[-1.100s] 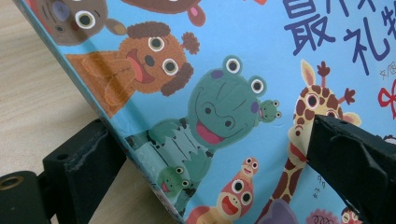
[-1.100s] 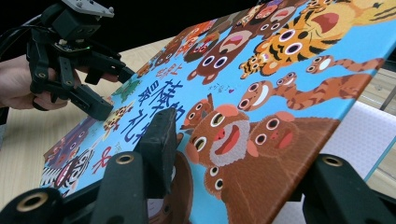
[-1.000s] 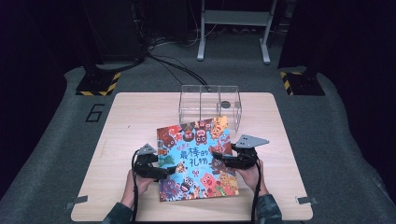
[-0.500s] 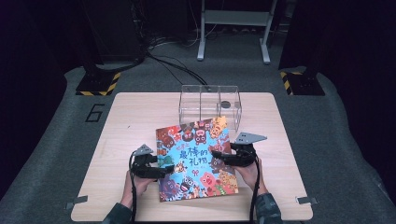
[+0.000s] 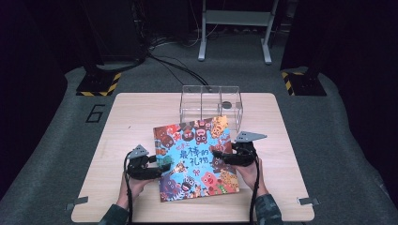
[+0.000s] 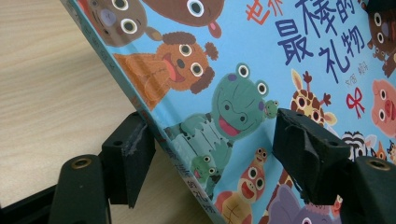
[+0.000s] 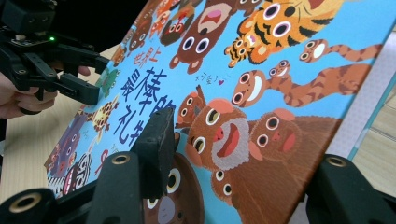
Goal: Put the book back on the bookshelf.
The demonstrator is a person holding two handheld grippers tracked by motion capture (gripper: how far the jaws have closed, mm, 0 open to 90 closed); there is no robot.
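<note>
Lying on a pale wooden counter (image 5: 141,112) amid grey floor and dark room: picture book (image 5: 195,157), touching a clear box (image 5: 210,101). Left hand-held gripper (image 5: 159,167) straddles its spine edge, jaws just been closing, one pad clear. Right hand-held gripper (image 5: 220,157) clamps the opposite edge. Left gripper view reveals the book tilted off the wood.

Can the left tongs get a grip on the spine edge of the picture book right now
Probably yes. The left tongs already straddle the picture book at its spine edge, one jaw under it and one over the cover, and they have just been closing. Nothing sits between them and the book.
</note>
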